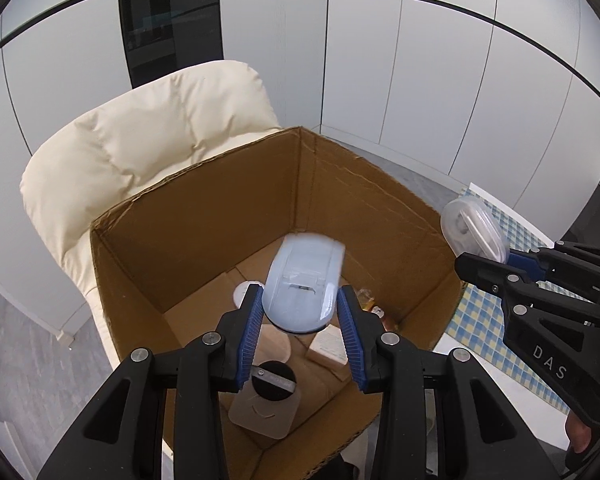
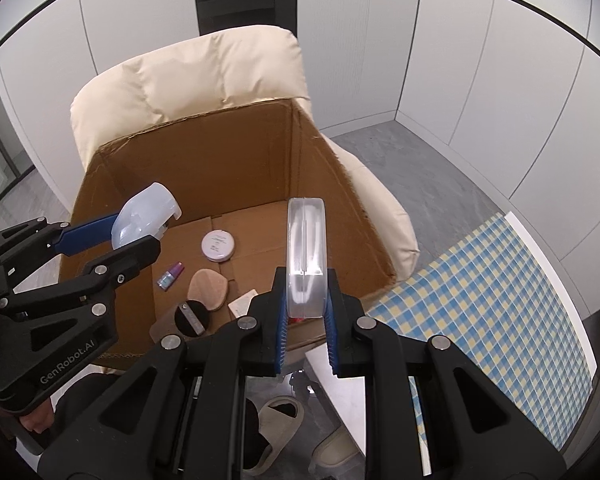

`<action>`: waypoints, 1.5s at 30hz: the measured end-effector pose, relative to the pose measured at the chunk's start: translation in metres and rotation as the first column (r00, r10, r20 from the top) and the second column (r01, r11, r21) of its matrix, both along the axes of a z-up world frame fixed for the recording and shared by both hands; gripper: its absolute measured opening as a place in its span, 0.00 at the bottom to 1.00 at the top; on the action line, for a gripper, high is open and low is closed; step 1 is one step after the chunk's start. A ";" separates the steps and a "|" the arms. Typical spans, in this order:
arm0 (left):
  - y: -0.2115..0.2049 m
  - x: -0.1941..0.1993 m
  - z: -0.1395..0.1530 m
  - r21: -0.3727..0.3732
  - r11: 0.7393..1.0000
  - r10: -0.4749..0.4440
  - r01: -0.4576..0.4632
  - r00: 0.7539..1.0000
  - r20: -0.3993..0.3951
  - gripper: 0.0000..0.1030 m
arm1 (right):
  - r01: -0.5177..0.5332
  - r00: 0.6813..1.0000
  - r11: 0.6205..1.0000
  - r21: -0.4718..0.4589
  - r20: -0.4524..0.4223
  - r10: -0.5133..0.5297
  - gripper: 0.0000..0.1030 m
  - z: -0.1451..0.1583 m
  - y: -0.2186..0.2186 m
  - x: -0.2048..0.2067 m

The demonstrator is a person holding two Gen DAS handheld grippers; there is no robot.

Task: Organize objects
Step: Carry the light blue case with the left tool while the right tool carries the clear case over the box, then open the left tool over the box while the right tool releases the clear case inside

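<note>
My left gripper point(image 1: 300, 294) is shut on a pale blue oval plastic case point(image 1: 302, 276) and holds it above the open cardboard box point(image 1: 204, 208). The right wrist view shows that same left gripper point(image 2: 134, 230) with the blue case point(image 2: 144, 214) over the box's left side point(image 2: 200, 160). My right gripper point(image 2: 306, 280) is shut on a clear flat plastic case point(image 2: 306, 248) with something white inside, standing on edge over the box's right front. From the left wrist view, the right gripper point(image 1: 486, 258) and the clear case point(image 1: 470, 226) sit just outside the box's right wall.
On the box floor lie a round white compact point(image 2: 219, 245), a small purple bottle point(image 2: 171, 275), a beige puff point(image 2: 207, 285), a black-capped jar point(image 2: 192, 317) and a small white carton point(image 2: 242, 303). The box rests on a cream armchair point(image 2: 200, 80). A blue-yellow checked tablecloth point(image 2: 500, 300) lies right; slippers point(image 2: 276, 428) below.
</note>
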State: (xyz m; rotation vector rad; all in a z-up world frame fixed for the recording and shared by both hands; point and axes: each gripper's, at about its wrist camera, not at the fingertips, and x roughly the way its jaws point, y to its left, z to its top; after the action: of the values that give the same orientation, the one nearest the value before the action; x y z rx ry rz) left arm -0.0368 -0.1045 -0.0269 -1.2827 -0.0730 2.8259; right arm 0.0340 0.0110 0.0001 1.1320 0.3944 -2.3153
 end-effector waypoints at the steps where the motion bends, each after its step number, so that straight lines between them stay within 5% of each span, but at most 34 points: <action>1: -0.001 0.000 0.000 -0.001 1.000 0.002 -0.002 1.000 -0.002 0.38 | -0.004 1.000 1.000 0.001 0.000 0.004 0.16 -0.001 -0.002 0.000; 7: -0.015 0.008 0.001 -0.012 0.999 0.034 -0.034 0.999 -0.017 0.54 | -0.029 1.000 1.000 0.001 0.002 0.029 0.16 -0.002 -0.018 0.003; 14: -0.043 0.019 0.008 0.036 0.992 0.121 -0.119 0.991 -0.053 0.99 | -0.073 0.997 0.997 0.011 0.002 0.073 0.16 -0.004 -0.040 0.013; 40: -0.118 0.056 0.006 0.042 0.968 0.251 -0.249 0.967 -0.049 1.00 | -0.134 0.990 0.990 0.032 0.035 0.133 0.18 -0.011 -0.109 0.030; 41: -0.119 0.057 0.006 0.041 0.967 0.254 -0.252 0.966 -0.049 1.00 | -0.133 0.991 0.991 0.035 0.034 0.132 0.20 -0.011 -0.110 0.031; 45: -0.123 0.058 0.006 0.045 0.965 0.262 -0.260 0.964 -0.050 0.99 | -0.117 0.993 0.993 0.020 0.025 0.116 0.62 -0.009 -0.112 0.031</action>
State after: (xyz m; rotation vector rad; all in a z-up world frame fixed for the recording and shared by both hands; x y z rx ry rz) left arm 0.0215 -0.2273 -0.0206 -1.2725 -0.3163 3.0583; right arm 0.0649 -0.1007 -0.0086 1.1154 0.4652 -2.1998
